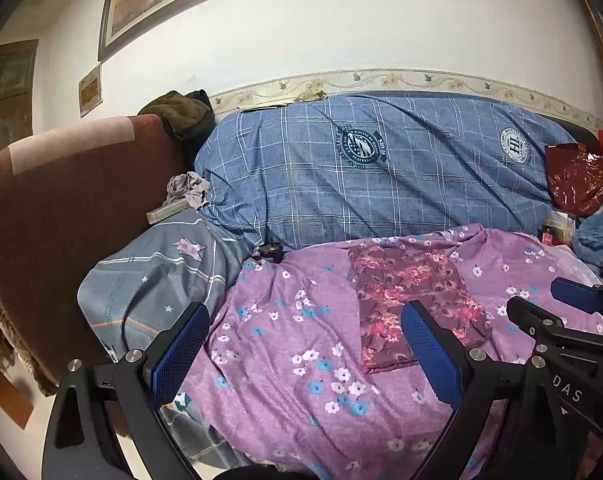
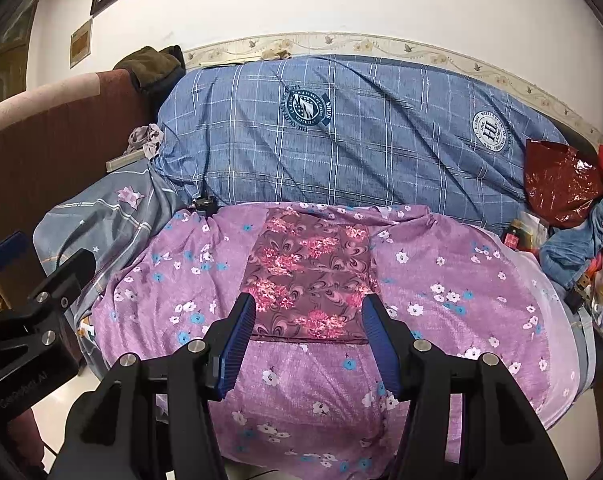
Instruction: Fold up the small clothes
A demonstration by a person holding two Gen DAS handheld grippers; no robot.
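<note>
A small maroon garment with pink flowers (image 1: pixel 413 300) (image 2: pixel 309 276) lies flat as a neat rectangle on the purple flowered bedspread (image 1: pixel 285 344) (image 2: pixel 461 280). My left gripper (image 1: pixel 305 344) hovers open above the bedspread, left of the garment, with nothing between its blue pads. My right gripper (image 2: pixel 307 336) is open too, above the garment's near edge, its pads clear of the cloth. Each gripper shows at the side of the other's view, the right gripper (image 1: pixel 541 300) at the right edge and the left gripper (image 2: pixel 41 264) at the left edge.
A blue checked quilt (image 1: pixel 381 168) (image 2: pixel 341 136) is bundled along the wall behind. A grey pillow (image 1: pixel 153 280) and brown headboard (image 1: pixel 61 200) stand at the left. A red foil bag (image 2: pixel 561 184), jeans (image 2: pixel 573 248) and small clutter crowd the right end of the bed.
</note>
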